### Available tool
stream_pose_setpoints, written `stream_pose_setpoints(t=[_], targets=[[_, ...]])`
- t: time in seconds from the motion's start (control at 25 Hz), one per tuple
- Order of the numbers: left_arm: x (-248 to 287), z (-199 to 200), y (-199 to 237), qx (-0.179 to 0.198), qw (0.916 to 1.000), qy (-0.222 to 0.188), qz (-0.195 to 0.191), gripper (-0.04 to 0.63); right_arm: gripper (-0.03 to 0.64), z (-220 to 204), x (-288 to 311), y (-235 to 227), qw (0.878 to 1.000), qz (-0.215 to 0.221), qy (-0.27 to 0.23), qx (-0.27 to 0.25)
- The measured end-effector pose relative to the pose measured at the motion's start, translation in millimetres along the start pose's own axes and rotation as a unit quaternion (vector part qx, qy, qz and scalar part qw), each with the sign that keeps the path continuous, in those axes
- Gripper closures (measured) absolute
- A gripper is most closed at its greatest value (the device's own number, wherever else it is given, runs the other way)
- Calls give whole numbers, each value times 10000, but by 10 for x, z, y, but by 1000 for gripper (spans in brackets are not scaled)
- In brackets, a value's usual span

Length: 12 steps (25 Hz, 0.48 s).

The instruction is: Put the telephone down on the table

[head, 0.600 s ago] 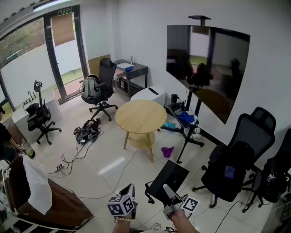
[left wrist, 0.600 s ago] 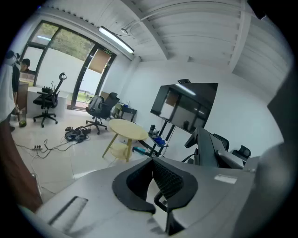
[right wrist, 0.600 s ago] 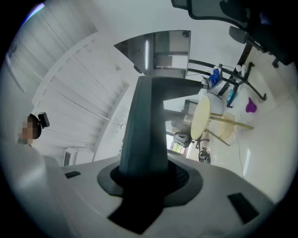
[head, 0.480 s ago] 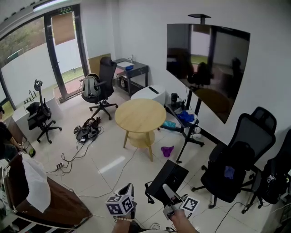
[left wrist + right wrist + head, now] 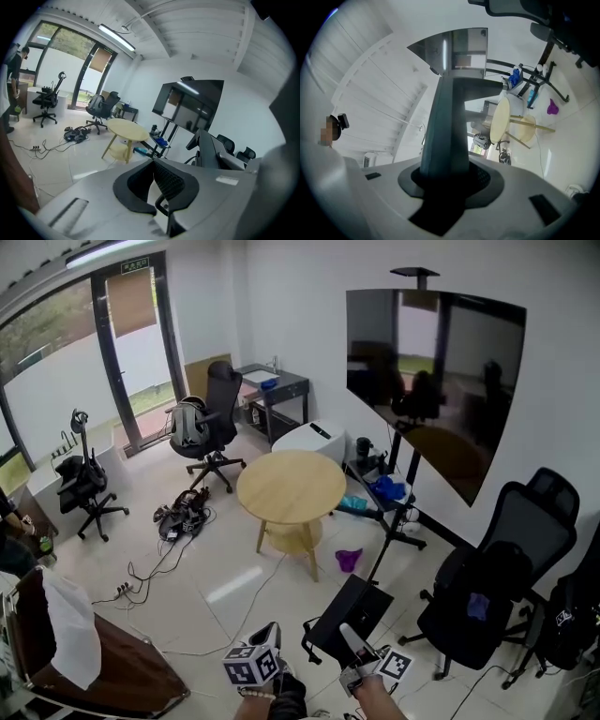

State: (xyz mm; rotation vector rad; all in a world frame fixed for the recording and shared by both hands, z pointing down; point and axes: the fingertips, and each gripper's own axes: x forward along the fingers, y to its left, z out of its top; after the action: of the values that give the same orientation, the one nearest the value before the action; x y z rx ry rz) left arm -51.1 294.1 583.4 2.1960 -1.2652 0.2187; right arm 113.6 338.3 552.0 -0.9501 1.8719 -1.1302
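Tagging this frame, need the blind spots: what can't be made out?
Telephone: right gripper view, backlit dark slab; face and buttons unreadable.
Right hand: head view, cut off by bottom edge.
Table: head view, top hides most of lower shelf.

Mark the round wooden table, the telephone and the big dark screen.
round wooden table [image 5: 291,486]: head view, middle of its bare top.
telephone [image 5: 449,126]: right gripper view, middle of its dark flat face.
big dark screen [image 5: 433,381]: head view, centre of its glass.
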Motion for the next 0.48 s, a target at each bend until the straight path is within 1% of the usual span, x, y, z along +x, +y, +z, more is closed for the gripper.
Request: stream_pose_setpoints(t=[0.28, 0.48], targets=[[532, 341, 222, -64, 10000, 21, -59, 606, 448, 288, 514, -217, 9999, -19, -22, -142], [881, 663, 410, -45, 9999, 71, -98, 606, 448, 487, 933, -357, 9999, -70, -124, -93]])
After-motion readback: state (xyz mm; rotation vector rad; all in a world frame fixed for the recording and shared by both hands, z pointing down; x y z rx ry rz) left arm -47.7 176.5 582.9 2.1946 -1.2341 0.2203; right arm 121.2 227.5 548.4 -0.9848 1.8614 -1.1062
